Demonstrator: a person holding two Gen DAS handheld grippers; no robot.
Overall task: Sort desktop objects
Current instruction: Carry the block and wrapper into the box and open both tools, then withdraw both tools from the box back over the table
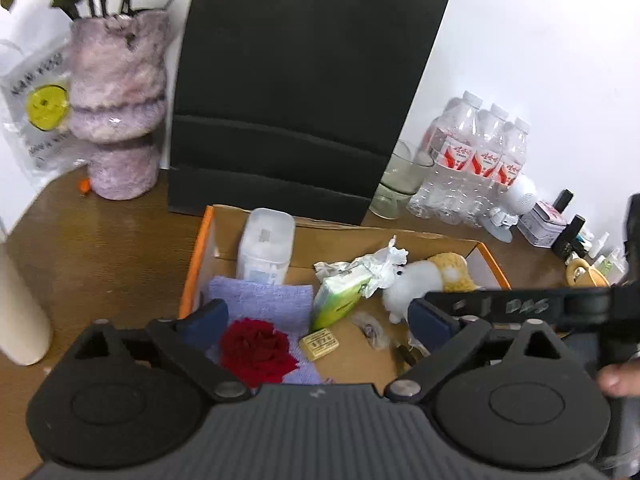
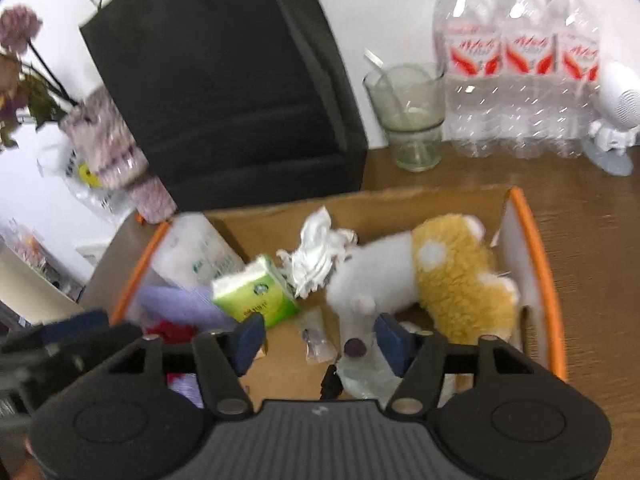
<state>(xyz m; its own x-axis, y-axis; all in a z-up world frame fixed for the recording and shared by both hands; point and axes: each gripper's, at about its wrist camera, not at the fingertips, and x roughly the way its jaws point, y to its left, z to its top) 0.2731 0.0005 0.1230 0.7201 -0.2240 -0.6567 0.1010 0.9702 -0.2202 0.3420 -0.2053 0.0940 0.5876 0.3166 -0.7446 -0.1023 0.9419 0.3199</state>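
Observation:
A cardboard box with an orange rim sits on the brown desk. Inside lie a red fabric flower on a purple cloth, a clear plastic tub, a green tissue pack, crumpled white paper and a white-and-yellow plush toy. My left gripper hangs wide open over the flower, not touching it. My right gripper is open over the box, with the plush's foot between its pads but not pressed.
Behind the box stand a black paper bag, a fuzzy pink vase, a glass cup, a pack of water bottles and a white figurine. Small bottles and a tin crowd the right.

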